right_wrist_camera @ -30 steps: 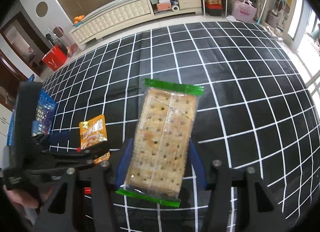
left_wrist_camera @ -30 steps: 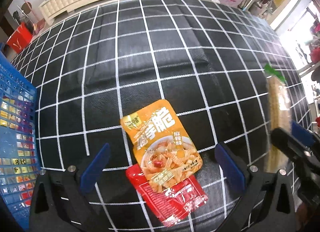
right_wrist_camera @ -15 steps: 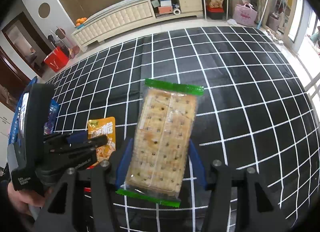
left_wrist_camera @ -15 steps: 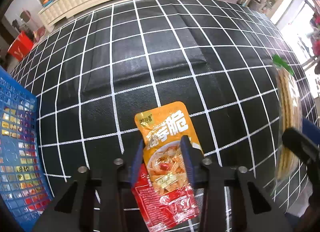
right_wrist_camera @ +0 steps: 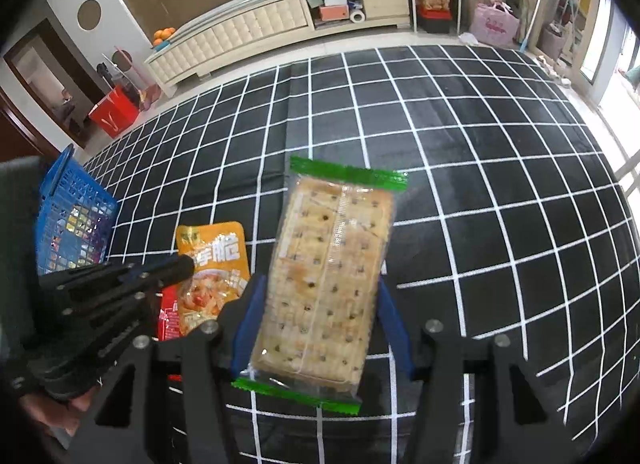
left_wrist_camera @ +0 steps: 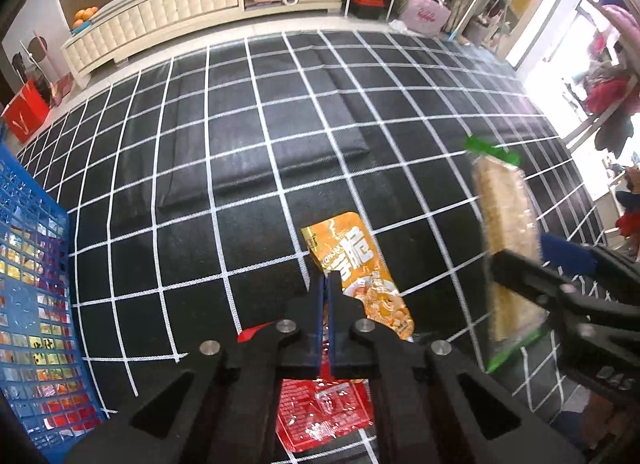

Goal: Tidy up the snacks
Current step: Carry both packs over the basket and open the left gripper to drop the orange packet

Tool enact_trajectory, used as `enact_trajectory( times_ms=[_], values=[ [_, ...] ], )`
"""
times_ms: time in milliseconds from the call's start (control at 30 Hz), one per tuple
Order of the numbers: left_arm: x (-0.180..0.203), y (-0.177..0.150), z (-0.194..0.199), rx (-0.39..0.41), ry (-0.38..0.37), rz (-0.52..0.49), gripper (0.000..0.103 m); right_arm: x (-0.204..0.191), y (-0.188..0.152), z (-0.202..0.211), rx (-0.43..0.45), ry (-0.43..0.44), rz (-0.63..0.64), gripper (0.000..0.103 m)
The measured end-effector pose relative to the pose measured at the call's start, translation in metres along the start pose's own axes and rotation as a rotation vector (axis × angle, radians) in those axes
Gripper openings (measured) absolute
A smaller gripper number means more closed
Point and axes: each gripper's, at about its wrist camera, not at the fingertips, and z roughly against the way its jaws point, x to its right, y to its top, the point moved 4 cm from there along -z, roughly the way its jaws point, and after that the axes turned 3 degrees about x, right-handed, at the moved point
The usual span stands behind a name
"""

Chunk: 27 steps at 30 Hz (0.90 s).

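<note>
An orange snack pouch [left_wrist_camera: 356, 260] lies on the black checked cloth, overlapping a red pouch [left_wrist_camera: 324, 412] beneath it. My left gripper [left_wrist_camera: 327, 284] is shut, its jaws pressed together over the orange pouch's left edge; whether it pinches the pouch I cannot tell. The orange pouch also shows in the right wrist view [right_wrist_camera: 214, 264]. My right gripper [right_wrist_camera: 320, 320] is shut on a clear, green-ended cracker pack [right_wrist_camera: 328, 276] and holds it above the cloth. The pack shows edge-on at right in the left wrist view [left_wrist_camera: 506, 240].
A blue plastic basket [left_wrist_camera: 28, 304] holding several snack packets stands at the left edge of the cloth; it also shows in the right wrist view [right_wrist_camera: 68, 220]. A white cabinet [right_wrist_camera: 248, 28] and a red bin [right_wrist_camera: 114, 110] stand beyond the cloth.
My left gripper has gone from wide open to fully shut over the orange pouch. The view has risen and tilted. My right gripper still holds the cracker pack, almost unmoved.
</note>
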Motion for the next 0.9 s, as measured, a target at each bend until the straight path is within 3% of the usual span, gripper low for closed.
enact_trajectory(
  times_ms=[233,500,900],
  values=[
    [0.003,0.004,0.037,0.062,-0.011,-0.033,0.001,-0.016,0.002,0.018,0.018,0.023,-0.001,0.060],
    [-0.017,-0.001,0.093,0.150,-0.033,-0.027,0.001,-0.064,-0.005,0.058,0.058,0.026,0.064,0.060],
    [-0.090,-0.028,0.194,0.291,-0.017,0.010,0.001,-0.153,-0.005,0.098,0.114,0.046,0.166,0.060]
  ],
)
